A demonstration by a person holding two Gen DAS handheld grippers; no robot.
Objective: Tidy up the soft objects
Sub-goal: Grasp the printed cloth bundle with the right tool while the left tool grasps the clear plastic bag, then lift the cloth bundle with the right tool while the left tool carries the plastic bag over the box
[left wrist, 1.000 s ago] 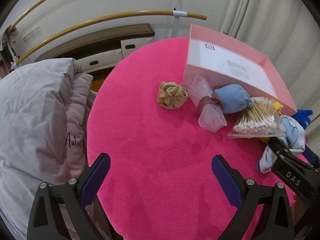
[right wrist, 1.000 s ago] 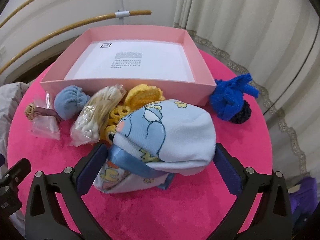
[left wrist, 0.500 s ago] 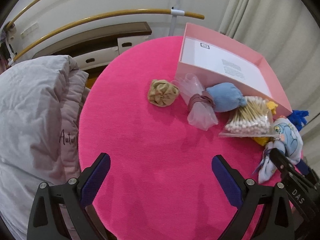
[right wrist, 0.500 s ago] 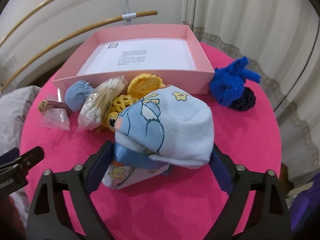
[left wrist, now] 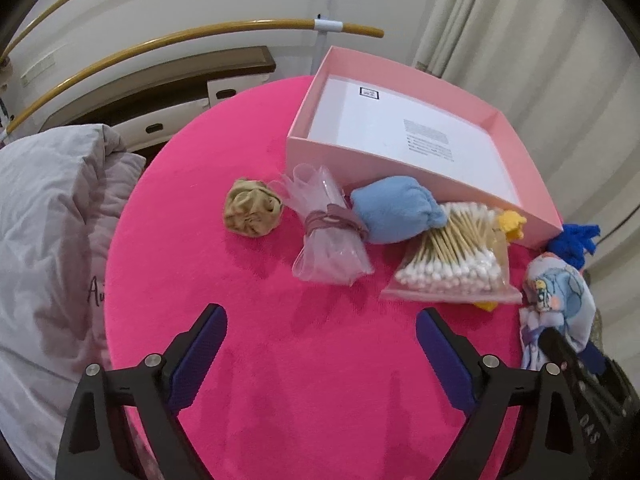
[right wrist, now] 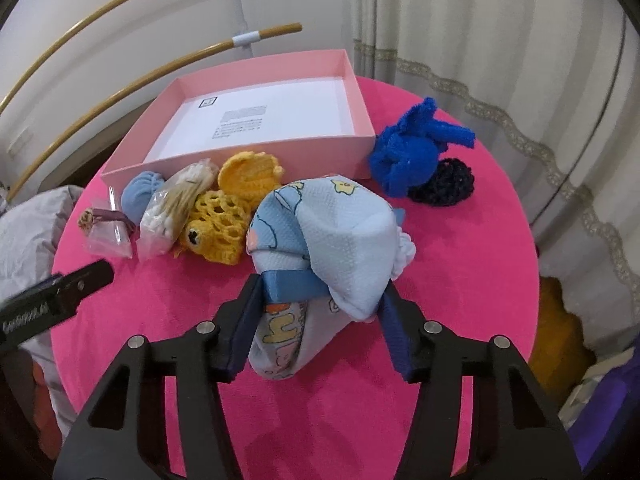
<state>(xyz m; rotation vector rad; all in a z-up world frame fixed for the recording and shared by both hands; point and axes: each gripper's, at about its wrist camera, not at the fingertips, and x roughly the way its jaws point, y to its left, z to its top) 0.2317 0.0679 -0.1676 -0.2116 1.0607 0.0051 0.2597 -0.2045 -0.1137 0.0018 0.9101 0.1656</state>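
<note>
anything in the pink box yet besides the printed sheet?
No. In the right wrist view the pink box holds only the white printed sheet; the soft items all lie outside it on the pink table.

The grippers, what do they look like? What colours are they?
The left gripper and the right gripper look alike: two black arms spreading in a V, with round silver screws, ending in flat dark blue pads. From the left wrist view, white letters are printed on the right gripper's black body. No sleeves or cables show.

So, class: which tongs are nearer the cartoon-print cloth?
Right. The right tongs are closing around the cartoon-print cloth; the left tongs hang open over bare tabletop beside it.
</note>
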